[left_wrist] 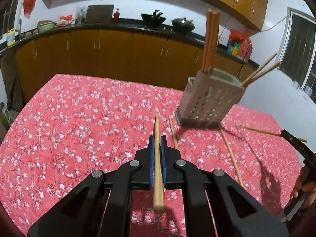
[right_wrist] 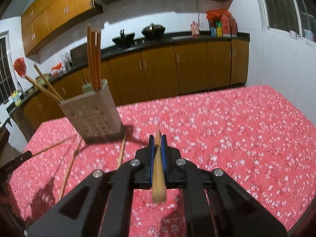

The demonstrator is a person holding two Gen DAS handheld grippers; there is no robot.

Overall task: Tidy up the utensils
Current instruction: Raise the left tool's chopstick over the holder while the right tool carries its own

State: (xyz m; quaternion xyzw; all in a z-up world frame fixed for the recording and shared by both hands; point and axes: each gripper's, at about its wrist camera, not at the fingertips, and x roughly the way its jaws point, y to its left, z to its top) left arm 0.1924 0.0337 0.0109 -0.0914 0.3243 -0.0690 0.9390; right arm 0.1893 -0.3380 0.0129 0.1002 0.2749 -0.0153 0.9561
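My left gripper (left_wrist: 157,138) is shut on a wooden chopstick (left_wrist: 157,130) and holds it above the red flowered tablecloth. My right gripper (right_wrist: 157,138) is shut on another wooden chopstick (right_wrist: 158,169). A grey perforated utensil holder (left_wrist: 209,100) stands ahead to the right in the left wrist view; it also shows in the right wrist view (right_wrist: 94,116) to the left. It holds upright reddish chopsticks (left_wrist: 211,41) and two leaning pale ones (left_wrist: 260,71). Loose chopsticks (left_wrist: 232,156) lie on the cloth near its base, also in the right wrist view (right_wrist: 121,152).
The table (left_wrist: 79,118) has a red flowered cloth. Behind it runs a kitchen counter (left_wrist: 118,24) with woks, bottles and orange cabinets. The right gripper's body (left_wrist: 302,150) shows at the right edge of the left wrist view.
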